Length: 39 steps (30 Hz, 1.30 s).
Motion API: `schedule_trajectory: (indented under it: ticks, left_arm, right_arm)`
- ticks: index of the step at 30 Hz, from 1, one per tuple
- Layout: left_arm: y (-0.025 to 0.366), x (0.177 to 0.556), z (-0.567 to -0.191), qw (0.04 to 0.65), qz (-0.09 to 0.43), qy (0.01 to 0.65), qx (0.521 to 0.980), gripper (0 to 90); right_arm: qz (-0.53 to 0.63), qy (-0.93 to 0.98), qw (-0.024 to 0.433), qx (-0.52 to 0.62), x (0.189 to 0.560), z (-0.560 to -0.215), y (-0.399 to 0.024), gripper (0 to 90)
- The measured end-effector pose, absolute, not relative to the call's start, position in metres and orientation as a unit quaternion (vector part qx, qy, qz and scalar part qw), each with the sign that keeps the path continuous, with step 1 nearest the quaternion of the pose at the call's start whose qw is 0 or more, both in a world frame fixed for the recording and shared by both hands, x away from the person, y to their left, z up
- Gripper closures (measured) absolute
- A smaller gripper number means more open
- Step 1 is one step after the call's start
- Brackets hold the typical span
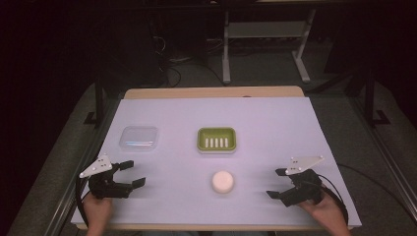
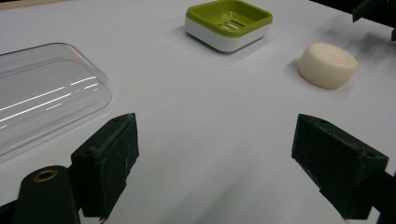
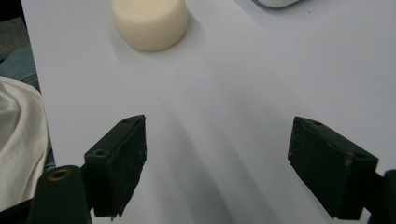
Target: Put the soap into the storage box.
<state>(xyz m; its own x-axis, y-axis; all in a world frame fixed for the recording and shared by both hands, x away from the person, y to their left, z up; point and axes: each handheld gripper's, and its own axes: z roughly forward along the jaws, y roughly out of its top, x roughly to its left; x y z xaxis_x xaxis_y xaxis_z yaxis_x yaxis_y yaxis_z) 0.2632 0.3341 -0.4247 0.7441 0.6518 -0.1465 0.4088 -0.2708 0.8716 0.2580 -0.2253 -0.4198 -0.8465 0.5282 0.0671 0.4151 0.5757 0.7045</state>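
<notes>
One soap [image 1: 222, 181], one dish [image 1: 216, 139], one lid [image 1: 139, 138]

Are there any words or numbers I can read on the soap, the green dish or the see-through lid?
None: no words, numbers or signs can be read.
The soap is plain.
The green dish shows only slots.
The clear lid shows only light streaks.

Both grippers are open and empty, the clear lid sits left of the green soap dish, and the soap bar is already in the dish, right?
Not quite: the soap bar lies on the table in front of the green soap dish, not in it, as the high view shows. The rest holds: left gripper and right gripper open and empty, clear lid left of the dish.
</notes>
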Motion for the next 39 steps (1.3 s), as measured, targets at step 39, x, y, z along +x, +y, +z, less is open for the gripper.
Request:
schedule_trajectory:
  ticks: [39]
  left_arm:
    - [0.334, 0.261, -0.424, 0.501, 0.124, 0.335, 0.789, 14.5]
  right_arm:
    - [0.343, 0.92, 0.063, 0.181, 0.279, -0.388, -0.159, 16.7]
